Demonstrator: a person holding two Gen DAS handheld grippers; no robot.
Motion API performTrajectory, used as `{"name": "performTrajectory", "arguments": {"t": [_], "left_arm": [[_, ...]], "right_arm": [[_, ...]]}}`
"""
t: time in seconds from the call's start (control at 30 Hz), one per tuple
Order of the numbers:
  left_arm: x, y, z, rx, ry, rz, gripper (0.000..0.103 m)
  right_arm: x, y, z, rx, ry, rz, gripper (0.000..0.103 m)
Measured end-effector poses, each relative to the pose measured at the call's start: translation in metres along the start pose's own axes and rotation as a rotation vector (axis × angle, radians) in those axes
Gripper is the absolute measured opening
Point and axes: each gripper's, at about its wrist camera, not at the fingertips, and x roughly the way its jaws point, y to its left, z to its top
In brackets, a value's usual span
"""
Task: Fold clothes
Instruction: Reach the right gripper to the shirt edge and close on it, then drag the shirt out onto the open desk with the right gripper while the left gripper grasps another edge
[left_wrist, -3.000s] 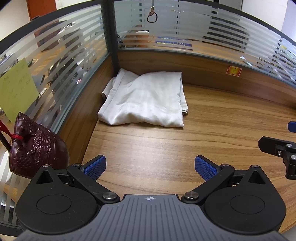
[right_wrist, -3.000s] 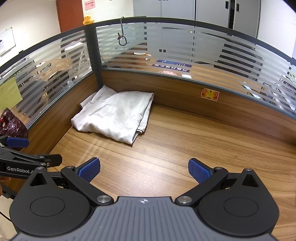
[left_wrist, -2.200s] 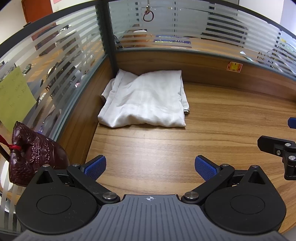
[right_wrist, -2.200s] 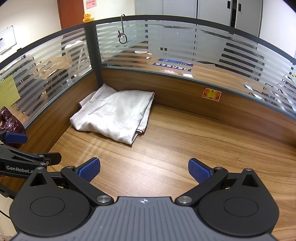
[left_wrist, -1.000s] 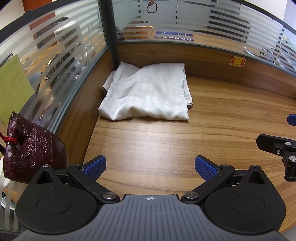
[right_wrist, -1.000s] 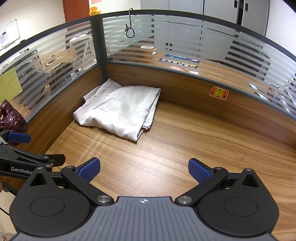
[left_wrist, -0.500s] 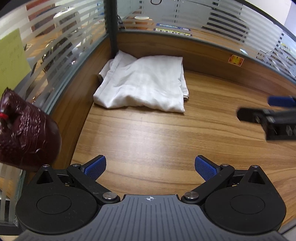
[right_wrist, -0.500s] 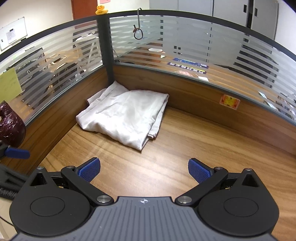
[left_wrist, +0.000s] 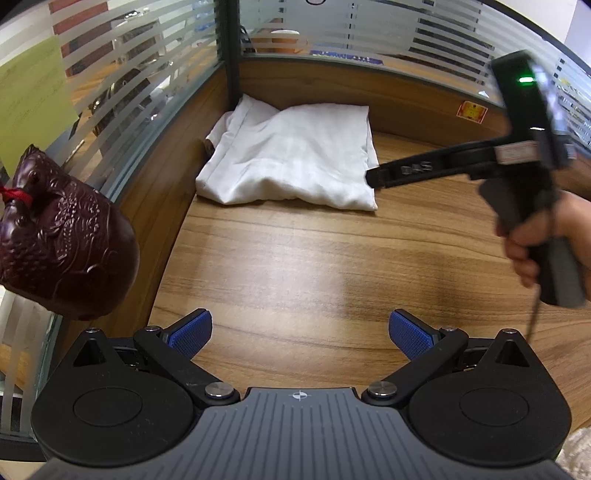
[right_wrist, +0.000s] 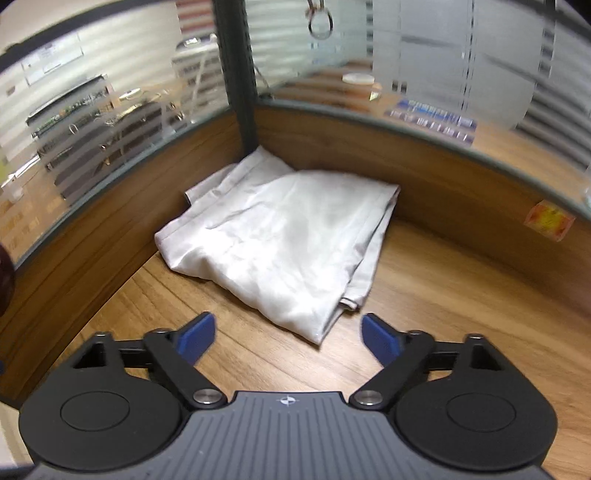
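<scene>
A white folded garment (left_wrist: 291, 155) lies in the far left corner of the wooden desk (left_wrist: 314, 266). My left gripper (left_wrist: 299, 332) hovers open over bare wood, well short of the garment, with nothing between its blue pads. In the left wrist view a hand (left_wrist: 546, 236) holds the right gripper's black body, and one of its fingers (left_wrist: 406, 171) reaches the garment's right edge. In the right wrist view the garment (right_wrist: 280, 236) fills the middle. My right gripper (right_wrist: 288, 332) is closing its jaws, with the garment's near corner just ahead between the pads, which do not press on it.
Striped glass partitions (left_wrist: 369, 33) with wooden lower panels wall the desk at the back and left. A dark red carved ornament (left_wrist: 62, 247) hangs at the left, close to my left gripper. A yellow note (left_wrist: 29, 96) sticks to the glass.
The right gripper has swept forward and down to the garment's near corner, its pads coming closer together. In the left wrist view it now reaches the garment's right edge. The left gripper barely moved.
</scene>
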Motion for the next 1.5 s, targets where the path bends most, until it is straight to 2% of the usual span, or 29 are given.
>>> {"name": "performTrajectory", "arguments": {"t": [0.1, 0.33, 0.47, 0.53, 0.57, 0.6, 0.73, 0.87, 1.1, 1.2, 1.5], "left_arm": [[0.002, 0.003, -0.002, -0.023, 0.015, -0.001, 0.103], [0.008, 0.01, -0.009, -0.046, 0.034, 0.017, 0.103], [0.009, 0.015, -0.012, -0.053, 0.029, 0.028, 0.103], [0.011, 0.017, -0.013, -0.045, 0.027, 0.041, 0.103], [0.013, 0.017, -0.013, -0.038, 0.027, 0.047, 0.103], [0.015, 0.017, -0.013, -0.027, 0.027, 0.056, 0.103], [0.025, 0.014, -0.013, 0.024, 0.027, 0.08, 0.103], [0.036, 0.009, -0.014, 0.077, 0.0, 0.073, 0.103], [0.066, -0.008, -0.02, 0.207, 0.001, 0.072, 0.102], [0.073, -0.015, -0.023, 0.237, 0.008, 0.043, 0.102], [0.077, -0.057, -0.017, 0.289, 0.009, -0.094, 0.089]], "right_arm": [[0.025, -0.006, 0.001, 0.022, 0.022, -0.003, 0.078], [0.073, -0.01, 0.001, 0.025, 0.089, -0.015, 0.07], [0.093, -0.006, -0.002, -0.014, 0.119, -0.023, 0.051], [0.099, -0.005, -0.004, -0.03, 0.121, -0.031, 0.031], [0.1, -0.004, -0.004, -0.038, 0.118, -0.037, 0.009], [0.099, -0.002, -0.004, -0.045, 0.108, -0.042, 0.007], [0.081, -0.001, -0.002, -0.062, 0.063, -0.05, 0.005], [0.053, -0.005, -0.002, -0.06, 0.045, -0.056, 0.002], [-0.013, -0.032, -0.027, -0.008, 0.038, -0.086, 0.001], [-0.039, -0.046, -0.044, 0.029, 0.046, -0.106, 0.001], [-0.111, -0.082, -0.111, 0.125, 0.101, -0.213, 0.001]]}}
